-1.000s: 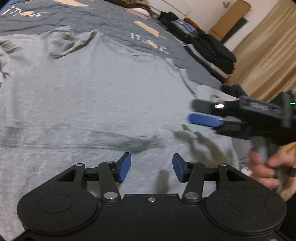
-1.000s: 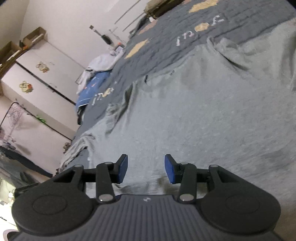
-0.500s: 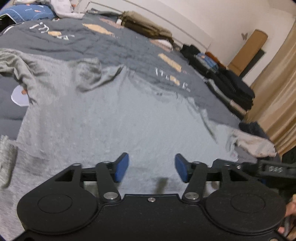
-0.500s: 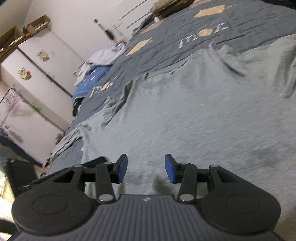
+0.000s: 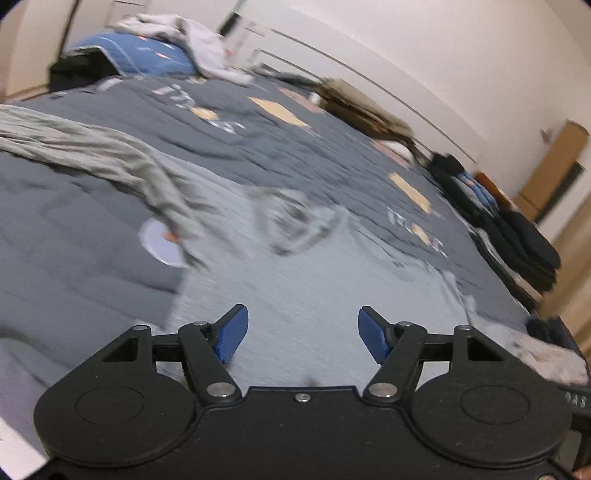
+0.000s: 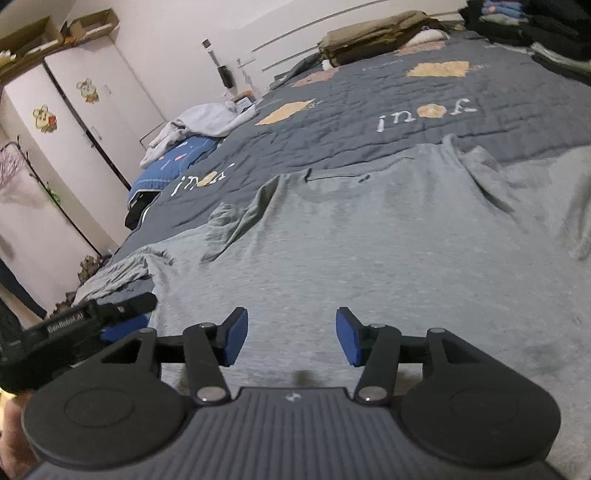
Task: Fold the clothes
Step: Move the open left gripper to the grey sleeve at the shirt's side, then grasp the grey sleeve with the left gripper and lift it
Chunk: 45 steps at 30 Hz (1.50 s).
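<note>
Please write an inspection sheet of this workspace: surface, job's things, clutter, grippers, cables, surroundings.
Surface: bed under a dark grey quilt with tan patches and white letters.
Job's things: grey shirt spread flat, not yet folded; one sleeve stretched out to the side.
Clutter: dark folded stack at the bed's edge; blue bedding with a pale garment on it; olive bundle at the far end.
Grippers: left gripper and right gripper both open over the shirt, nothing between the jaws, which have just been opening.
Cables: nothing seen.
Surroundings: white wardrobe with stickers, boxes on top; white wall; tan curtain.
</note>
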Motion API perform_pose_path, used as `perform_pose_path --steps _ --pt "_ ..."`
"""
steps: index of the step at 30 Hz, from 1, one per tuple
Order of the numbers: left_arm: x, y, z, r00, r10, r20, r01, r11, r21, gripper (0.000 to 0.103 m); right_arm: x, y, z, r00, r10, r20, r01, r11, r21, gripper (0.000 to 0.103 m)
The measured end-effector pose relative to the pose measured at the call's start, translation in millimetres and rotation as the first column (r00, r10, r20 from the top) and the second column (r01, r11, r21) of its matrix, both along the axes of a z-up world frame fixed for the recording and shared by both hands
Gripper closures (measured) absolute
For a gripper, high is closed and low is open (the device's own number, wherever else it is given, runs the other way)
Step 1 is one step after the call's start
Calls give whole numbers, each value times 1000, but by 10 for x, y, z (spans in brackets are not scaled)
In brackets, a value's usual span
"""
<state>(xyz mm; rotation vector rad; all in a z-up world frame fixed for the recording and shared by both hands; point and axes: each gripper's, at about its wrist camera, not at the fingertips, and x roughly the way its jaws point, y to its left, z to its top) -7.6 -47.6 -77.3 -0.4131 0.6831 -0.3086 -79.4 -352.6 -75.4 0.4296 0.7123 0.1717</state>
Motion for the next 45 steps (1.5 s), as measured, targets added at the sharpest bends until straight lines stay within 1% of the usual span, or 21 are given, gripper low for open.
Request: perform_pose_path --steps 5,10,13,17,19,22,26,33,38,41,43,45 --pt "43 418 83 993 114 13 -113 993 -26 38 42 202 48 999 26 23 -25 999 -32 49" --pt "107 886 113 971 239 5 -239 970 -49 38 84 388 64 998 51 30 -49 998 -40 48" --pt "164 1230 120 945 326 -6 -325 942 -83 38 112 471 61 998 60 29 -59 998 -38 48" --pt "259 1698 124 900 435 -24 -434 892 -123 39 146 565 58 997 71 32 -70 997 -25 47" --pt "306 1903 136 878 479 -25 -478 869 -131 39 157 615 65 996 77 37 -76 997 -20 47" --pt "400 2163 133 845 534 -22 -533 838 -113 39 201 705 94 994 97 42 -97 995 -17 47" --pt "490 2454 81 811 584 -38 -584 806 -94 39 340 900 168 989 143 34 -143 989 -26 47" --pt "641 2761 28 781 623 -40 -624 777 -78 39 626 1432 331 972 227 64 -225 974 -28 47" --pt "739 3006 -40 760 647 -67 -650 754 -97 39 853 1875 420 954 285 87 -283 958 -41 47" --pt "796 3136 -111 748 656 -98 -664 738 -123 39 985 2114 440 945 313 92 -310 950 -43 47" --pt "824 3240 -175 738 662 -128 -674 718 -173 40 1063 2247 448 939 330 94 -327 944 -43 47" --pt "861 3305 -214 732 668 -136 -681 710 -180 40 1132 2356 444 935 343 95 -340 939 -44 47"
